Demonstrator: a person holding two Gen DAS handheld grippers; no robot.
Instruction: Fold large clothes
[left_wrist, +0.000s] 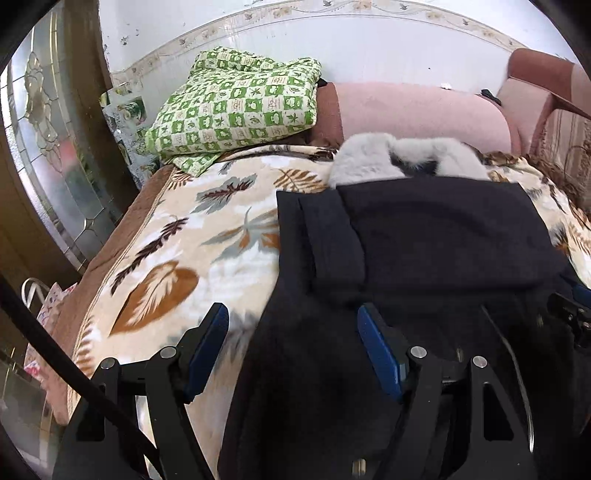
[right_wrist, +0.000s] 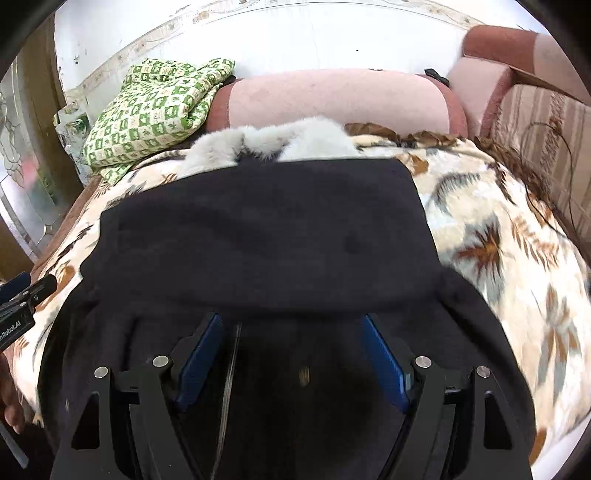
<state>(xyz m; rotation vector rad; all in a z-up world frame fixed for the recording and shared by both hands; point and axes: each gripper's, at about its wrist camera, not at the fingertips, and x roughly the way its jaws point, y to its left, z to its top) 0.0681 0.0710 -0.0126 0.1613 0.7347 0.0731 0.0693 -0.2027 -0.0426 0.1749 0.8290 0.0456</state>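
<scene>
I have my left hand-held gripper released, nothing between its pads, over the coat's left edge. My right hand-held gripper is released too, empty, above the coat's near middle. The coat lies ahead of and under both, on the blanket, its long axis running away from me toward the fur collar. The right looks better centred; I judge the near hem comes up next.
</scene>
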